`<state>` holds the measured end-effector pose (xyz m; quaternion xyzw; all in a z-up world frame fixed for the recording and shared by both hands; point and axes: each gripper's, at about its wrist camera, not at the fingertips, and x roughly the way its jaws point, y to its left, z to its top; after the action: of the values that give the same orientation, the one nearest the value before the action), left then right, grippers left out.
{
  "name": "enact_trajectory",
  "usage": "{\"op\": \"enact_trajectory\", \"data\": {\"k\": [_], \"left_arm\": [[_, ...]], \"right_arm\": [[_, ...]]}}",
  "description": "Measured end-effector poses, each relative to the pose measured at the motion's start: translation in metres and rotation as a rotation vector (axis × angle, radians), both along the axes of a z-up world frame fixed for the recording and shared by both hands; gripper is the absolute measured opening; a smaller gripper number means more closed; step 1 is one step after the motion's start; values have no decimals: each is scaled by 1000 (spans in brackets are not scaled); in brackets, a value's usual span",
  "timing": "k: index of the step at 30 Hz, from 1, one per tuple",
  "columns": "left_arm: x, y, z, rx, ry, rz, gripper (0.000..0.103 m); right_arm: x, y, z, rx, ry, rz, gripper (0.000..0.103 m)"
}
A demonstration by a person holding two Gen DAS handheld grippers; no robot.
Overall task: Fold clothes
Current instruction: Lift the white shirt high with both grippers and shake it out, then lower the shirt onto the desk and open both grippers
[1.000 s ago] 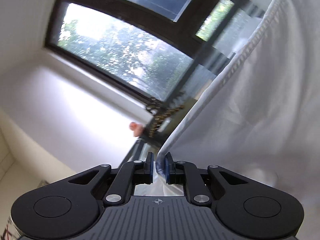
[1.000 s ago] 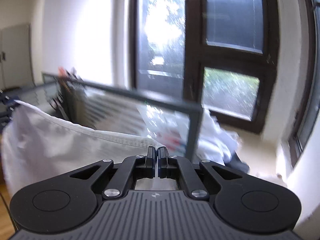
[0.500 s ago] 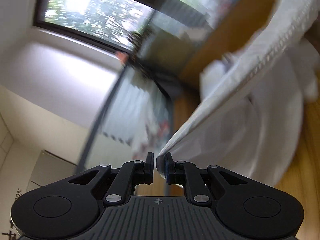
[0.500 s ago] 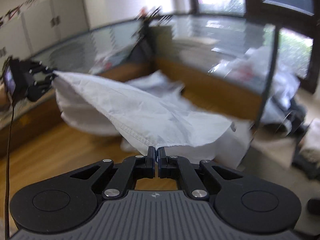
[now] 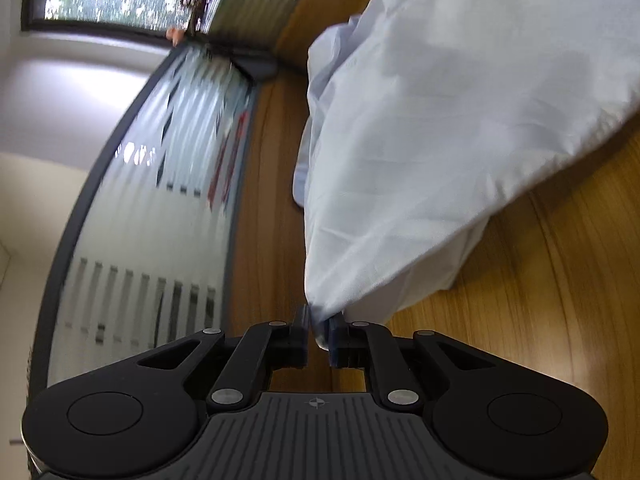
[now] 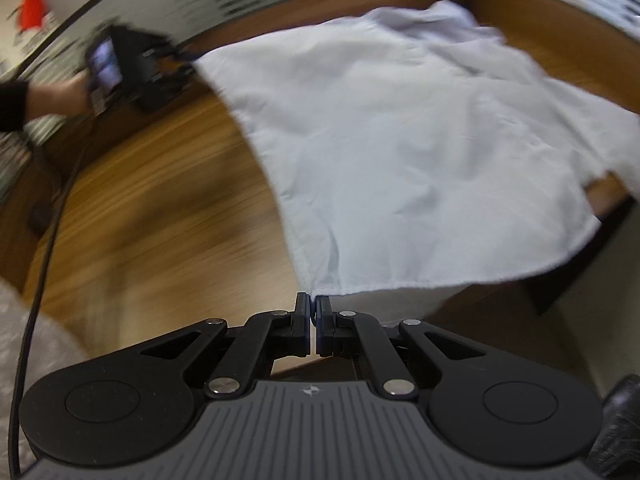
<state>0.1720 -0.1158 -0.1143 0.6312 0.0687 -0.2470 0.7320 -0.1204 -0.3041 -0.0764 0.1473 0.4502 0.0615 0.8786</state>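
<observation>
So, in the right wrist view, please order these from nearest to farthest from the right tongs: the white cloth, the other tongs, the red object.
1. White cloth: its corner is pinched in the right tongs.
2. Left tongs: upper left, holding the far corner.
3. Red object: top left, behind the table.

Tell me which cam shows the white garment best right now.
Right wrist view. The white garment spreads across the frame over the wooden table, stretched from the right gripper to the left gripper. Left wrist view shows only a bunched fold running up from its own jaws.
</observation>
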Motion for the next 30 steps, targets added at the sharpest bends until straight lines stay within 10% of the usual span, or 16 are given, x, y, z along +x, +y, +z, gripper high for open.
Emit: {"op": "enact_trajectory", "data": {"k": [11, 14, 17, 30], "left_arm": [[9, 78, -10, 53, 97, 213, 15], [11, 81, -12, 46, 150, 235, 39], [10, 78, -7, 8, 167, 270, 64], [-60, 72, 45, -196, 230, 375, 74]], "right_arm": [[30, 13, 4, 88, 26, 167, 3], [39, 10, 7, 107, 30, 190, 6], [33, -5, 14, 100, 19, 160, 12], [-1, -44, -1, 49, 43, -214, 25]]}}
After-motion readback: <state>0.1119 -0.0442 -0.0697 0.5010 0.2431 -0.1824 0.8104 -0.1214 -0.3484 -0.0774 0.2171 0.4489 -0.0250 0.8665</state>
